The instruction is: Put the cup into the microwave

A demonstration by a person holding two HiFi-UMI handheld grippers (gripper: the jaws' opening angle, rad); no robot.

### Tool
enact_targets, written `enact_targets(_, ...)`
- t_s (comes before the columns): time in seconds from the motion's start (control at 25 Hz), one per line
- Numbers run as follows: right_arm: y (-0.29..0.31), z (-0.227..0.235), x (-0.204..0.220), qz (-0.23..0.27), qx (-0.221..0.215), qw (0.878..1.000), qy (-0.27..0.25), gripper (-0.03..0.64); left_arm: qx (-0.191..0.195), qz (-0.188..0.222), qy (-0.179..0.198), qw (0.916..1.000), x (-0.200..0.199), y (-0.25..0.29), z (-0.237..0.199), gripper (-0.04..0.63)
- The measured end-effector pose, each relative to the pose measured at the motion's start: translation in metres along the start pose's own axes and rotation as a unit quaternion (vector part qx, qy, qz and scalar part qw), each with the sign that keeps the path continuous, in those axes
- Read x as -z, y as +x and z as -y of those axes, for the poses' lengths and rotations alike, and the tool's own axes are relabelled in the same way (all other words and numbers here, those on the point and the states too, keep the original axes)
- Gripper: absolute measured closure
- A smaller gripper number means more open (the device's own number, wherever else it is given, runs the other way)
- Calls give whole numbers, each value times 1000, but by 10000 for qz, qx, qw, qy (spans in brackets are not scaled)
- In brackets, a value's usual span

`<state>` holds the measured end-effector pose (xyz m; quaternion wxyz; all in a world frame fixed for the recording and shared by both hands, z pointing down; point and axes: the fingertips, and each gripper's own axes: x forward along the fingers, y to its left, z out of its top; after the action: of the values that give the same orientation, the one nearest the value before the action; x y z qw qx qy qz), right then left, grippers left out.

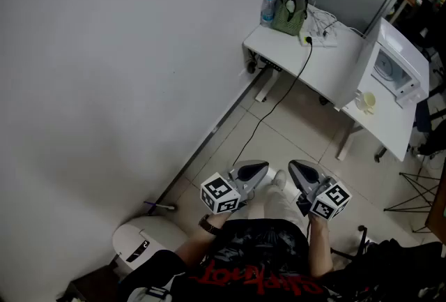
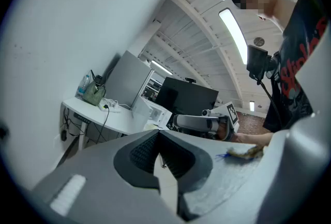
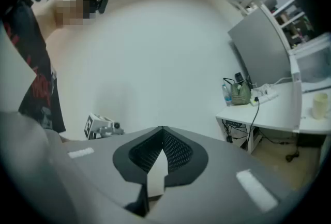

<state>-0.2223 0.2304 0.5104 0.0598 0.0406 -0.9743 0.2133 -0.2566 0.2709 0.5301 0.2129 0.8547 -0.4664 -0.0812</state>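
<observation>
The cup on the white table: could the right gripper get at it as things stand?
Probably not from here. The right gripper is shut and held near the person's body, while the cup stands far off on the table. Nothing seems to block the way; walking closer should do.

Head view steeply downward, gripper views share desk [image 1: 334, 74]

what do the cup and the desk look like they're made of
The cup looks like pale yellow plastic or ceramic, opaque and evenly coloured; too small to settle. The desk seems white laminated board: smooth, flat, uniform top with a thin edge.
</observation>
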Motion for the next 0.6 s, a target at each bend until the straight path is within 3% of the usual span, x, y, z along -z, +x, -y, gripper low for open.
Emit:
enact_targets(0.16, -34, -6, -6, 568, 288, 9974, 346, 617, 172, 31, 21, 9998, 6, -6, 30, 595)
enact_targets(0.32, -66, -15, -18, 1155, 583, 9903, 503, 480, 675, 66, 172, 9975, 2, 8, 68, 595)
enact_targets(0.36, -73, -18, -19, 1203, 583, 9894, 565, 479, 813, 43, 222, 9964, 2, 16, 79, 595)
enact_targets(0.44, -94, -20, -17, 1296, 684, 9869, 680, 617, 1056, -35, 325, 9939, 3, 32, 105, 595)
enact_targets(0.52, -124, -22, -18, 1648, 611, 9801, 924, 617, 1259, -52, 427, 9911, 3, 49, 133, 595)
enact_targets(0.6, -158, -28, -29, 2277, 221, 9653, 1261, 617, 1450, 67, 513, 9881, -4, 63, 162, 595)
